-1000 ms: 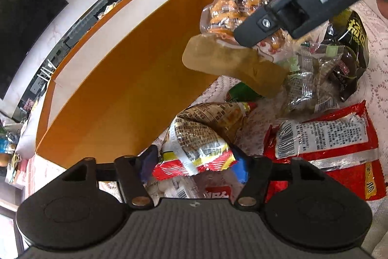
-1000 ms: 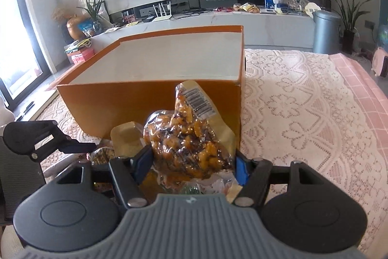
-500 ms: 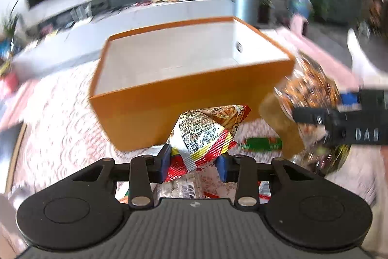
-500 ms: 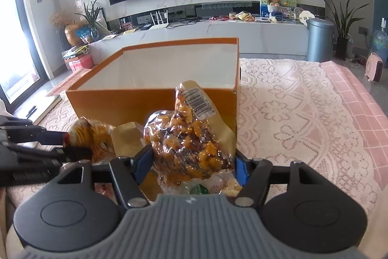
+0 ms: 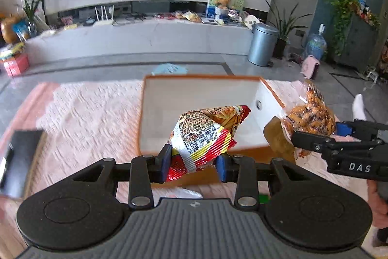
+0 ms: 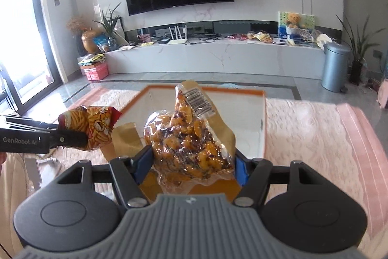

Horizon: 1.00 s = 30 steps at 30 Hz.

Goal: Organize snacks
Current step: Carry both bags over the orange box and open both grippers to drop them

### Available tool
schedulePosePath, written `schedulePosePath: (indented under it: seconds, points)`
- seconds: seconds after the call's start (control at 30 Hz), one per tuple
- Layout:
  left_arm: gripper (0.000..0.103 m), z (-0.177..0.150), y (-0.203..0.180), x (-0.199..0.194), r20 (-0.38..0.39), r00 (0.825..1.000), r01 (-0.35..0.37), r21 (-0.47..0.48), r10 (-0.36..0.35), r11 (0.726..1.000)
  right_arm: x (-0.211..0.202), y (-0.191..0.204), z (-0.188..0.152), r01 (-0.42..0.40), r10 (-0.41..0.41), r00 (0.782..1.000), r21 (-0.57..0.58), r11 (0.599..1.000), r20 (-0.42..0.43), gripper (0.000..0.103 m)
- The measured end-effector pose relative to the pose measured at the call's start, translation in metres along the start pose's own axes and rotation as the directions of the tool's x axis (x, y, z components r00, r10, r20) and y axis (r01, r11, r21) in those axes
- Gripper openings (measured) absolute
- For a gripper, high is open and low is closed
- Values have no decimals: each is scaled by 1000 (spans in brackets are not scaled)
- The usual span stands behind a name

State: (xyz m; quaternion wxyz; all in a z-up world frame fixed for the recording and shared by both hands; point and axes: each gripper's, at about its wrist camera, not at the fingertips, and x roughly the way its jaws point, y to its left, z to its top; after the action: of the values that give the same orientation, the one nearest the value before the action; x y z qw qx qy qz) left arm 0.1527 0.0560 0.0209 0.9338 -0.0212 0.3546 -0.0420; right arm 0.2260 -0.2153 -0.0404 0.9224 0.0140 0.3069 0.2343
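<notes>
My left gripper [image 5: 194, 159] is shut on a red and yellow snack bag [image 5: 203, 132] and holds it in the air over the near wall of the orange box [image 5: 201, 76]. The box's white inside shows nothing in it. My right gripper [image 6: 191, 162] is shut on a clear bag of orange snacks with a brown header [image 6: 189, 137], also raised in front of the box [image 6: 242, 113]. In the left wrist view the right gripper [image 5: 312, 135] and its bag [image 5: 308, 115] hang at the box's right corner. In the right wrist view the left gripper [image 6: 72, 137] with the red bag [image 6: 94, 123] is at the left.
The box stands on a pink lace tablecloth [image 5: 92, 113]. A dark flat object [image 5: 19, 157] lies at the table's left edge. A hand [image 5: 378, 205] grips the right tool. Beyond the table are a white TV console [image 6: 218, 57] and a grey bin [image 6: 335, 64].
The left gripper closed on the red and yellow bag, lifted it off the snack pile and rolled level. The right gripper rose with its clear bag. Both now look down into the box.
</notes>
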Motion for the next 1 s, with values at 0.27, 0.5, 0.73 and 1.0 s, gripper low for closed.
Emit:
schedulePosePath:
  seconds: [0.27, 0.5, 0.73, 1.0]
  points:
    - [41, 31, 5, 48, -103, 994, -44, 38, 48, 998, 55, -7, 45, 22, -22, 996, -1, 1000, -85, 65]
    - [41, 45, 11, 114, -296, 955, -11, 90, 38, 996, 132, -24, 54, 43, -26, 952, 49, 998, -305, 65]
    - [42, 36, -4, 165, -416, 899, -21, 264, 134, 964, 193, -37, 37, 37, -6, 854, 49, 998, -520, 65]
    - [42, 21, -15, 193, -477, 851, -37, 365, 221, 930, 226, -40, 25, -14, 85, 764, 115, 993, -639, 45]
